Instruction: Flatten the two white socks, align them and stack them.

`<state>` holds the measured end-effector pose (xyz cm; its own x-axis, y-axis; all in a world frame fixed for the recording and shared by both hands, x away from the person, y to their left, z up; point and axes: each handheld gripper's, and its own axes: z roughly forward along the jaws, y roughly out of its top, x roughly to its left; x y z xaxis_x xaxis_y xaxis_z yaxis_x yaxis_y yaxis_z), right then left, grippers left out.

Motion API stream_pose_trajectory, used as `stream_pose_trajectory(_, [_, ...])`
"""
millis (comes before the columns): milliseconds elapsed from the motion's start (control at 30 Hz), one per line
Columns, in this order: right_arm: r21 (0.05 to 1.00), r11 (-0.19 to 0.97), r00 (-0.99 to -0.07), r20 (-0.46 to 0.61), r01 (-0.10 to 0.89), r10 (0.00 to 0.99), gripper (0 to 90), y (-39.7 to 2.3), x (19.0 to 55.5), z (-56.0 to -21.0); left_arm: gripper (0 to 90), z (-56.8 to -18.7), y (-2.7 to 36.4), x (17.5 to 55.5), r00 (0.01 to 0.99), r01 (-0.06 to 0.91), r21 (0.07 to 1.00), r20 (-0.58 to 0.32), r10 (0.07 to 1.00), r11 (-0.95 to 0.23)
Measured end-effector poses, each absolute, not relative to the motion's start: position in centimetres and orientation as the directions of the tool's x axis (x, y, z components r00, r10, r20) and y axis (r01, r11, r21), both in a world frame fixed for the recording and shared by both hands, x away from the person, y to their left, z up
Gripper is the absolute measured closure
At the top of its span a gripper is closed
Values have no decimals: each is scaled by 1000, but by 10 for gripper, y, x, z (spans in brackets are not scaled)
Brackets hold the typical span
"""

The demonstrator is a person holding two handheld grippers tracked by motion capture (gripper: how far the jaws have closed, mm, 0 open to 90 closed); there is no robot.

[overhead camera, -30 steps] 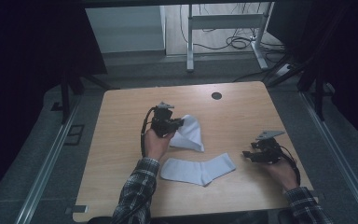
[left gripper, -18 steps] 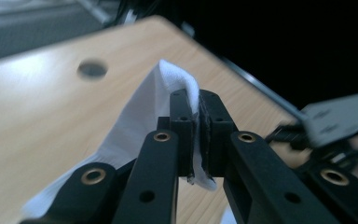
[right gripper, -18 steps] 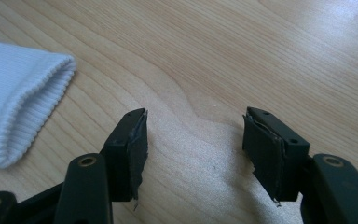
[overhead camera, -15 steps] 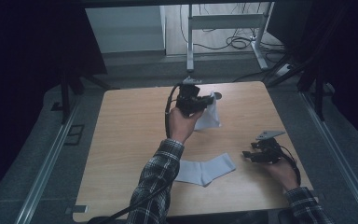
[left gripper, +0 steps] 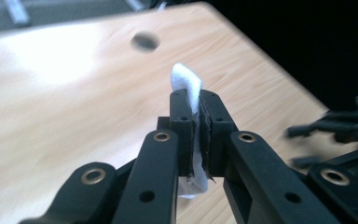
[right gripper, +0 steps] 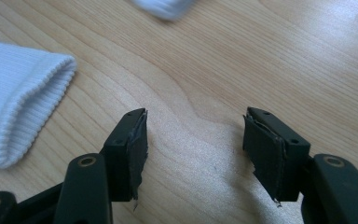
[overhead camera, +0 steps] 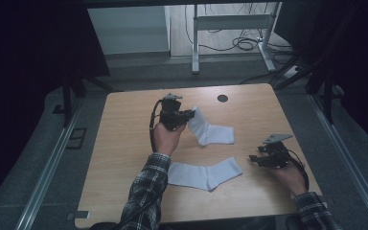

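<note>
a wooden table (overhead camera: 124,139) with a round hole (overhead camera: 223,98) near its far edge stands in a dim room with a metal frame and cables behind. the left gripper (overhead camera: 188,115) is clenched on one end of a white sock (overhead camera: 211,134), the rest lying on the table. a second sock (overhead camera: 205,173) lies flat nearer the person, just beside the right gripper (overhead camera: 253,158), whose jaws are spread apart over bare wood.

I'm looking down on a light wooden table (overhead camera: 124,143) with rounded corners and a dark round hole (overhead camera: 223,98) near its far edge. It stands on grey floor (overhead camera: 43,158), with dark curtains (overhead camera: 28,43) at both sides. Beyond it, a metal desk frame (overhead camera: 230,24) stands over tangled cables (overhead camera: 242,44).
</note>
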<state>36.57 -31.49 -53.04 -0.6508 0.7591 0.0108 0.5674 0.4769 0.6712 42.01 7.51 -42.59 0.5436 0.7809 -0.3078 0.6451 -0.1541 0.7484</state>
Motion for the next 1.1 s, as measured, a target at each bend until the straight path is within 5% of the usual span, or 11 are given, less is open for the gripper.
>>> stream_pose_trajectory(200, [672,477,-650,8,567,760,391,-315,366,-531,843,-461,104,414,484,690,710,-309,818,-140])
stream_pose_trajectory(833, [676,465,-638,11,572,770,380,-312,365,-531,820,-524,131,377,474,702,644,-106,874,-303])
stream_pose_trajectory(1100, [680,462,-638,11,569,770,367,-312,364,-532,692,-534,131,370,467,674,666,-50,883,-319])
